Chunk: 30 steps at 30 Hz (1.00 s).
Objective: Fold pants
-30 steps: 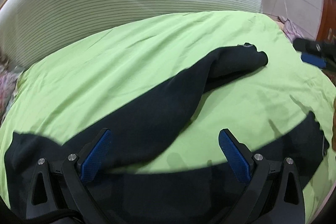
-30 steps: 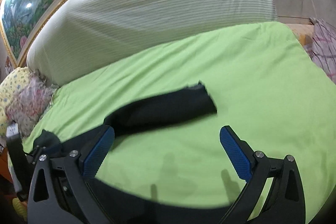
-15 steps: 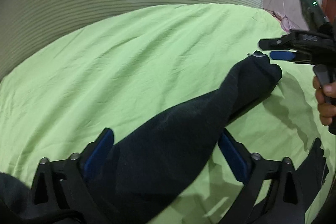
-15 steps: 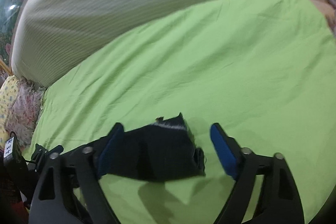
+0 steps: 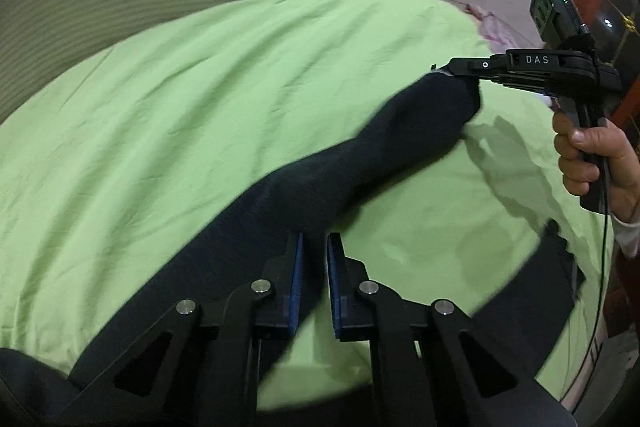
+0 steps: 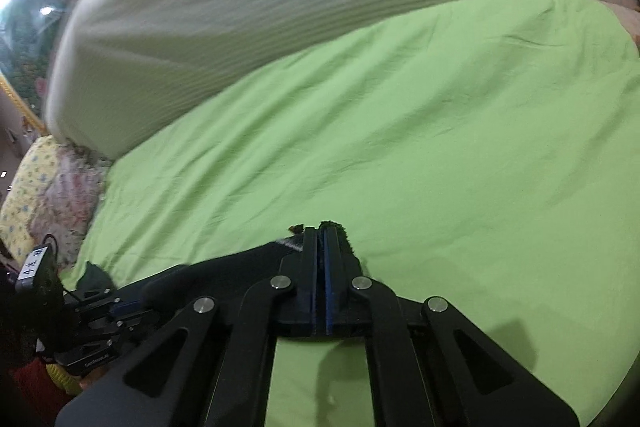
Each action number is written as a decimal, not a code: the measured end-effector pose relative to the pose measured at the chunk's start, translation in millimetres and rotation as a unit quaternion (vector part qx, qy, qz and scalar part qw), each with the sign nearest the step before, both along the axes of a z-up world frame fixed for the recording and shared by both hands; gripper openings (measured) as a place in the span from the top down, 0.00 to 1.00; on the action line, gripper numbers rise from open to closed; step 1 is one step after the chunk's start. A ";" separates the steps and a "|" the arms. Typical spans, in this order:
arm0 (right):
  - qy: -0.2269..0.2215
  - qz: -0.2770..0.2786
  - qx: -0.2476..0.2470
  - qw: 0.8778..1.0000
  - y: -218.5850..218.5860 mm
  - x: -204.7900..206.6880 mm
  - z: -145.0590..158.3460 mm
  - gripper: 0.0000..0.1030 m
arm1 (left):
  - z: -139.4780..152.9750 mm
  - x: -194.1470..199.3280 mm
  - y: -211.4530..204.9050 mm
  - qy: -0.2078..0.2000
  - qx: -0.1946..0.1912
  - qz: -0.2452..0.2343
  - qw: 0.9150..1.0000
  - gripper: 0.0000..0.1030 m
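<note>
Green bedsheet (image 5: 200,131) under my black pants (image 5: 340,167): left gripper (image 5: 313,247) closing on one leg, right gripper (image 6: 322,233) clamps its hem.

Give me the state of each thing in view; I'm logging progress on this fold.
Black pants: unfolded, one leg stretched across the sheet.
Left gripper: closing on the leg's near edge.
Right gripper: shut on the leg's cuff.
Green sheet: spread out, lightly wrinkled.

Black pants (image 5: 360,163) lie across green-sheeted bed (image 5: 200,99).
</note>
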State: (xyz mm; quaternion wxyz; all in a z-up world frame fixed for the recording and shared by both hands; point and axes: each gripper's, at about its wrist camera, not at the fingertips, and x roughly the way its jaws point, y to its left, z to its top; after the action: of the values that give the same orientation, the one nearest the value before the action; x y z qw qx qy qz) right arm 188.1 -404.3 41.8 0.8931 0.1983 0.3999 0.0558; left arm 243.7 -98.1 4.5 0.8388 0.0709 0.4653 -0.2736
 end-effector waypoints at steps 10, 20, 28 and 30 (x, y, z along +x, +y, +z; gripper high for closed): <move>-0.022 0.007 0.014 1.000 -4.1 -79.6 -4.4 0.97 | 6.0 -36.8 -3.1 -0.047 0.038 0.002 0.998 0.69; -0.049 0.002 0.032 0.998 5.8 -88.3 1.8 0.97 | -13.1 -6.2 -42.3 -0.118 0.156 0.009 0.981 0.48; -0.051 -0.004 0.029 0.998 3.4 -94.1 2.1 0.97 | -3.7 -5.4 -31.1 -0.089 0.127 -0.017 0.988 0.96; -0.051 -0.004 0.029 0.998 2.0 -98.4 0.7 0.97 | 5.8 -20.4 -27.2 -0.093 0.121 -0.034 0.988 0.97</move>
State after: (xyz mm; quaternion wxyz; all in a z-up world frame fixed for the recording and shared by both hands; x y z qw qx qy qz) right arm 89.7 -402.3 42.5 0.9062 0.2230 0.3516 0.0736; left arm 223.3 -125.4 10.3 0.8541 0.2126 0.4121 -0.2357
